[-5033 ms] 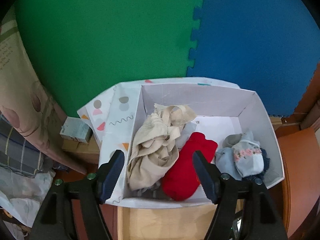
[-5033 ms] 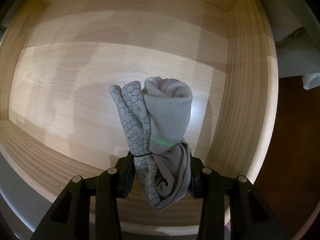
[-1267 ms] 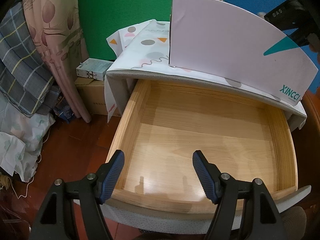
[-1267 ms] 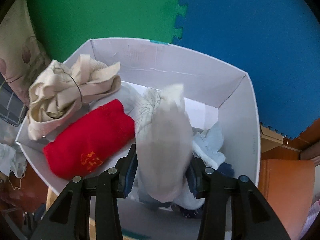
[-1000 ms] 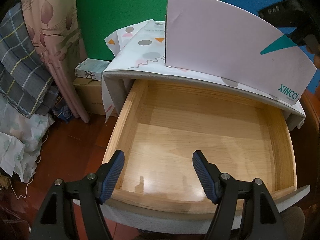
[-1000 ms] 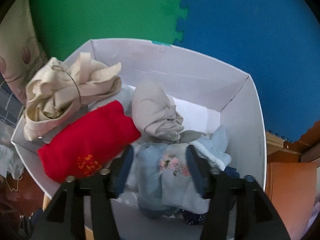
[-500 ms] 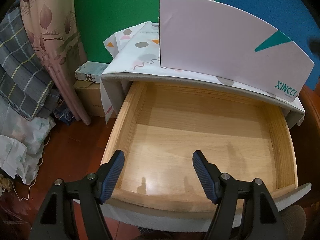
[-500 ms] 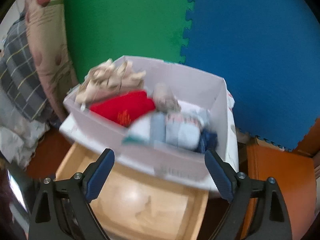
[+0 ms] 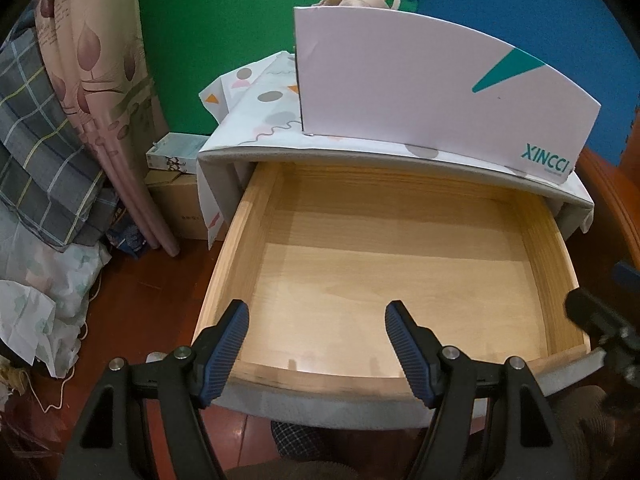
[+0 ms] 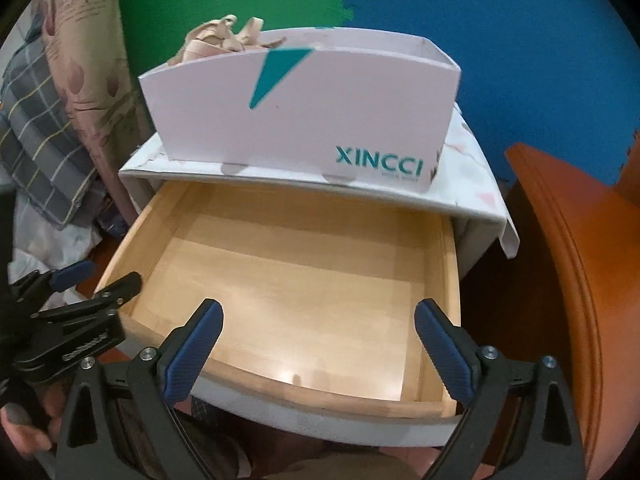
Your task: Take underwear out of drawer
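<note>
Between the right gripper's [image 10: 318, 344] fingers nothing was held; its jaws were opening, already wide, above the drawer's front edge. Left gripper [image 9: 316, 344] hung spread and empty over the same edge. Drawer [image 9: 400, 256] stood pulled out, bare wood inside, no clothes in it. Behind it, on the patterned cloth [image 9: 264, 112] over the cabinet top, sat the white box [image 10: 304, 120]; beige underwear [image 10: 218, 42] poked above its left rim. Other contents hidden.

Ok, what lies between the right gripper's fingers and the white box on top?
Only the open drawer, its bare wooden bottom showing no clothes, lies between the right gripper and the white box, in the right wrist view.
</note>
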Demonstrator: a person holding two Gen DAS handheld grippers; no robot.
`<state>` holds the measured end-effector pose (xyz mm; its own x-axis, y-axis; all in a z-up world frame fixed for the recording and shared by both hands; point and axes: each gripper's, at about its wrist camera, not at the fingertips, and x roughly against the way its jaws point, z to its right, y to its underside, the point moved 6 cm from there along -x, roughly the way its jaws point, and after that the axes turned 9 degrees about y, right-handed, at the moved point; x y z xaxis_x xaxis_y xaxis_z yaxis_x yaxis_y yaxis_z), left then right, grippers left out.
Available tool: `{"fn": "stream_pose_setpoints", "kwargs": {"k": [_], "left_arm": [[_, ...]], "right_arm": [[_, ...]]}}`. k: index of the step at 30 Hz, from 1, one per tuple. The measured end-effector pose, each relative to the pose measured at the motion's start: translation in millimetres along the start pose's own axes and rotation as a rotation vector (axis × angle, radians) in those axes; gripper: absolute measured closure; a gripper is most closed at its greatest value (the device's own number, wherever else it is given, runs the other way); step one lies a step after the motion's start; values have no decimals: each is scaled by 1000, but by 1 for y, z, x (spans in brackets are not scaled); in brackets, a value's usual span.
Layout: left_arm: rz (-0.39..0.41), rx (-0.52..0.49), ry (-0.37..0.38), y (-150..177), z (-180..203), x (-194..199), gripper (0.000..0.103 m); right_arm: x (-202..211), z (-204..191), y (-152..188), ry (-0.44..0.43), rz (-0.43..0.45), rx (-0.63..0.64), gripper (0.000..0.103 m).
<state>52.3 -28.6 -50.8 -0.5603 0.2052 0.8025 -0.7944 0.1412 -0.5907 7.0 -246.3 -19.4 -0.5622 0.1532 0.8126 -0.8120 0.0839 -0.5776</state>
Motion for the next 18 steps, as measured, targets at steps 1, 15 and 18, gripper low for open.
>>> {"fn": "stream_pose_setpoints", "kwargs": {"k": [1, 15, 18], "left_arm": [[0, -2, -1, 0, 1, 0, 30], [-1, -35, -11, 1, 9, -1, 30], [-4, -34, -12, 2, 9, -2, 30]], "right_arm": [[-2, -1, 2, 5, -2, 3, 6], [-25, 14, 17, -59, -98, -92, 2], [-28, 14, 19, -57, -116, -99, 2]]}}
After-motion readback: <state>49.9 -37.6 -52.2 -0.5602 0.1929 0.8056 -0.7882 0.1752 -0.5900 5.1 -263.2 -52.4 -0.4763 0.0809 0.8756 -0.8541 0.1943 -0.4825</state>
